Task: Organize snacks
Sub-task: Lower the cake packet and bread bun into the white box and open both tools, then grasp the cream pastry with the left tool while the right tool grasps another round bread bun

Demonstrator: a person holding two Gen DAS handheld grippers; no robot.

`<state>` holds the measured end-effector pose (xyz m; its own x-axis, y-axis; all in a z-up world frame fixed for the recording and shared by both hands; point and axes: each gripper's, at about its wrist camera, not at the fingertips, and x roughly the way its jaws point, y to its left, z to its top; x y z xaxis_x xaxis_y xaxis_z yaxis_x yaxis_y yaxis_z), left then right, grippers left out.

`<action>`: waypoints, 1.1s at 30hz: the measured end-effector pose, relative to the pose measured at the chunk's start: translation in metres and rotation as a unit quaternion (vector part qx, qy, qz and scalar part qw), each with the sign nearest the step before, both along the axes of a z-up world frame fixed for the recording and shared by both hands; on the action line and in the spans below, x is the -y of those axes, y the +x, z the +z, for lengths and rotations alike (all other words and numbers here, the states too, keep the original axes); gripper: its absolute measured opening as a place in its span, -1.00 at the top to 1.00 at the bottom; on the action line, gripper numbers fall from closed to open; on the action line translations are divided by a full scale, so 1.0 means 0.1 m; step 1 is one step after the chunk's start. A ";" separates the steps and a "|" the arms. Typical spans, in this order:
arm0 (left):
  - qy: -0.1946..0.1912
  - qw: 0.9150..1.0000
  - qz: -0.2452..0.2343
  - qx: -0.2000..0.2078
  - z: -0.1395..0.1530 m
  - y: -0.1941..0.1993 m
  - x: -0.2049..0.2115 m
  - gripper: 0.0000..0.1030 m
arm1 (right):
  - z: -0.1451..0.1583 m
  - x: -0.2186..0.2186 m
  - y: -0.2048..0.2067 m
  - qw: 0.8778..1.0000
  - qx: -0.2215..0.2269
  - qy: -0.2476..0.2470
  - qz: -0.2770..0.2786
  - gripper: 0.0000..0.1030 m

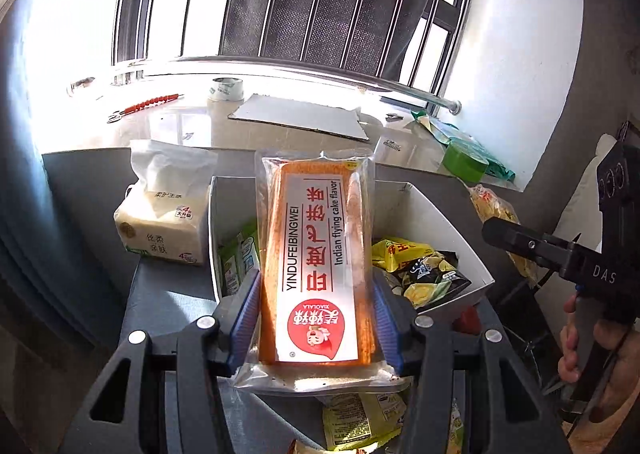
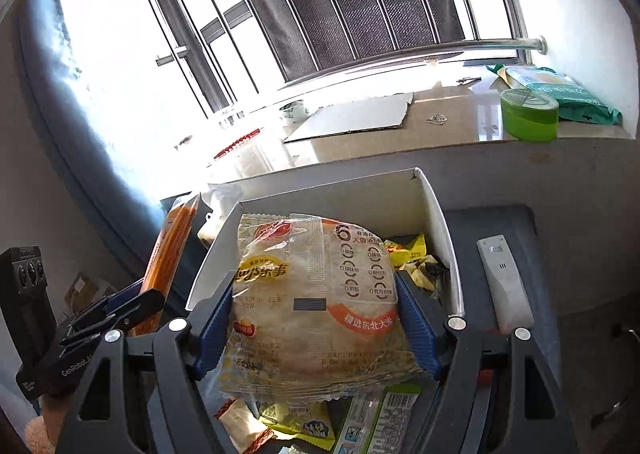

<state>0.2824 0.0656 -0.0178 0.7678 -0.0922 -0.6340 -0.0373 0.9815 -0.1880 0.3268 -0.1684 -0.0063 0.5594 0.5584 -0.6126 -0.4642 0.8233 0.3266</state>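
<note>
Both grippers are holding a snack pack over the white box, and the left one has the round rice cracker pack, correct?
Not quite: the left gripper holds the orange flying cake pack, as the left wrist view shows. The round rice cracker pack is in the right gripper, over the white box.

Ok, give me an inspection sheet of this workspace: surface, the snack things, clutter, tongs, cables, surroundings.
Surface: dark grey table below a pale windowsill.
Job's things: white box already holding snack packets; orange flying cake pack and round rice cracker pack held up at the box; more packets lie loose in front of it.
Clutter: tissue pack, white remote, cardboard sheet, tape roll, green tub.
Tongs: left tongs shut on the flying cake pack; right tongs shut on the rice cracker pack.
Cables: nothing seen.
Surroundings: barred window, bright backlight.
</note>
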 end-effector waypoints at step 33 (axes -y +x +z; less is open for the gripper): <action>0.068 0.998 -0.011 -0.013 -0.31 -1.46 0.33 -1.00 | -0.21 0.43 -1.36 0.995 0.071 -0.034 0.053 -1.00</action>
<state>0.1363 0.0327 -0.0490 0.7491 -0.0215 -0.6621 -0.0181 0.9984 -0.0529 0.1913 -0.2110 -0.0269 0.5835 0.5791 -0.5693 -0.5875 0.7850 0.1963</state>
